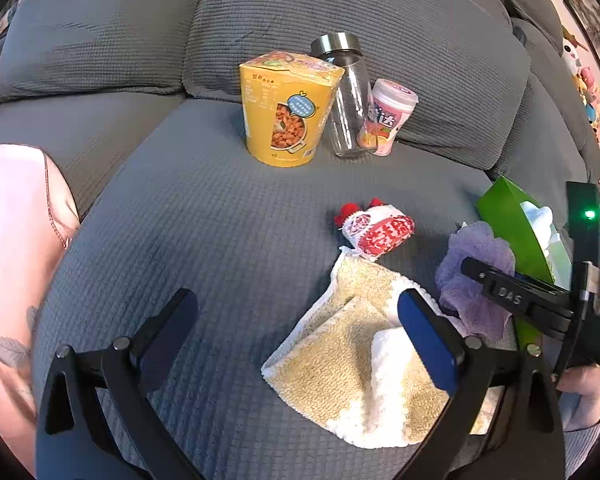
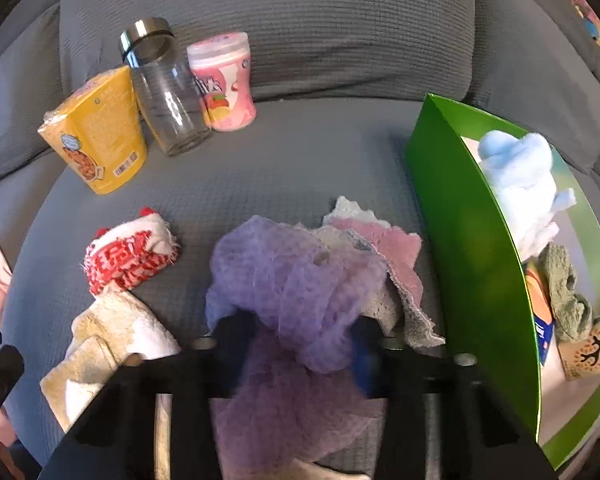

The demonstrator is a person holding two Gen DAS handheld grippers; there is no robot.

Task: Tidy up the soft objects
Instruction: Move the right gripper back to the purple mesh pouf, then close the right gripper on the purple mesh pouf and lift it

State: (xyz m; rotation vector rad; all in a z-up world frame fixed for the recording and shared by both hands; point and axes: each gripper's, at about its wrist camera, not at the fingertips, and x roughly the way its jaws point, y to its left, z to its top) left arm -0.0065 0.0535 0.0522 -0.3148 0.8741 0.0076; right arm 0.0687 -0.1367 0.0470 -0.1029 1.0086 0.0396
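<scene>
My left gripper (image 1: 296, 320) is open and empty above the grey sofa seat, its right finger over a beige and white towel (image 1: 352, 364). A red and white sock (image 1: 376, 232) lies just beyond the towel. My right gripper (image 2: 300, 344) is shut on a purple mesh cloth (image 2: 300, 280), also seen in the left wrist view (image 1: 476, 276). A pink and grey cloth (image 2: 396, 264) lies under it. The green box (image 2: 472, 248) to the right holds a light blue plush (image 2: 520, 184) and a grey-green sock (image 2: 568, 292).
A yellow noodle cup (image 1: 284, 108), a clear glass jar (image 1: 348, 96) and a pink gum tub (image 1: 388, 120) stand at the back of the seat against the grey cushions (image 1: 340, 8). A person's pink-clothed body (image 1: 8, 248) is at the left.
</scene>
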